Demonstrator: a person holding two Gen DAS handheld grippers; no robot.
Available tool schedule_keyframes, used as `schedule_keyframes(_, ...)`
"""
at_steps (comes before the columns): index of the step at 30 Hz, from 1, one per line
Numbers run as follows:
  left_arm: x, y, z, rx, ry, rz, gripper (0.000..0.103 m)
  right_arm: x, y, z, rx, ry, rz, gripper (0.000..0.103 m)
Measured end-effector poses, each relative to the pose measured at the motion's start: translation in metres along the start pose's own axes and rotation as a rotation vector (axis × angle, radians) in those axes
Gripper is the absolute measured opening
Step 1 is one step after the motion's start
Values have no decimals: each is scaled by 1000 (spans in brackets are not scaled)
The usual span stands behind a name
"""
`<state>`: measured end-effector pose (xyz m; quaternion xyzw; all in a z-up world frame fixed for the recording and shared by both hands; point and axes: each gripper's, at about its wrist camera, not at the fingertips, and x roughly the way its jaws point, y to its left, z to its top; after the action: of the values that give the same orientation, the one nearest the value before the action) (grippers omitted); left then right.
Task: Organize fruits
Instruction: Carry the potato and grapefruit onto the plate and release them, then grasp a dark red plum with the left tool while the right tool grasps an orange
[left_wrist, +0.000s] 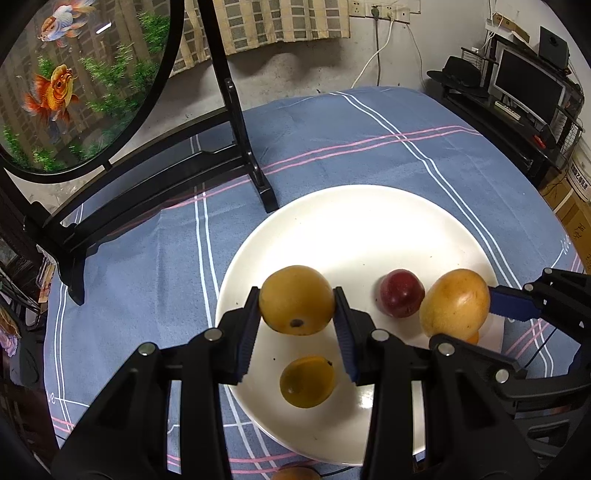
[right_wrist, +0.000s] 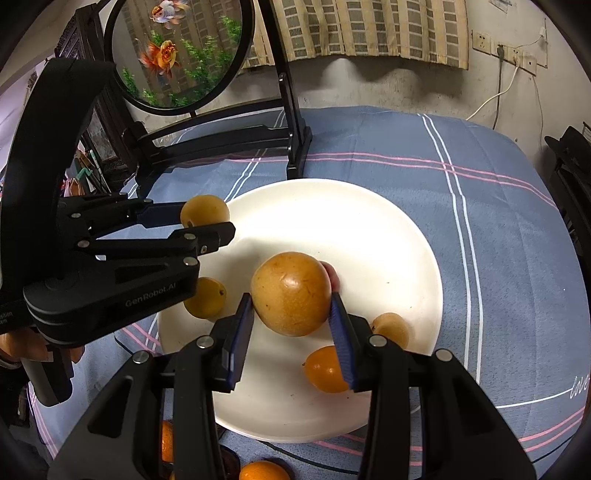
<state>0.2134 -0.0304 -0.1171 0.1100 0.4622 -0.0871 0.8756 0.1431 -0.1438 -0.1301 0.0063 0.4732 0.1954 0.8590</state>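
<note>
You've got both grippers, left gripper (left_wrist: 297, 317) and right gripper (right_wrist: 291, 325), clamped on round yellow fruit (left_wrist: 296, 300) and (right_wrist: 291, 293) over the plate (left_wrist: 351, 221) at frame ctr; drop either from there & it'll prob roll off.

Your left claw (left_wrist: 297, 325) is clamped on a yellow round fruit (left_wrist: 296, 300), held above the white plate (left_wrist: 351, 221). Under it on the plate lies a smaller yellow fruit (left_wrist: 307, 381). Your right claw (left_wrist: 469, 325) grips a bigger yellow fruit (left_wrist: 455, 303), touching a dark red fruit (left_wrist: 402, 293). Blue striped cloth (left_wrist: 332, 147) covers the surface; a goldfish screen (left_wrist: 74, 81) stands far left.
</note>
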Motion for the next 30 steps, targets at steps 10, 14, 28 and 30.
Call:
schedule_keyframes(10,1,1,2,-10,-10,29,47,1,-1,-1,-19,-6,-56,67)
schedule_keyframes(14,-8,2,4,-8,-51,46,62,-4,1,1,-37,-30,-55,67)
schedule_keyframes(28,-43,-5,8,12,-118,48,62,-20,2,-7,-3,-37,-8,67)
schedule_keyframes(30,-48,-7,7,19,-122,52,62,-25,3,-9,-3,-41,-4,67)
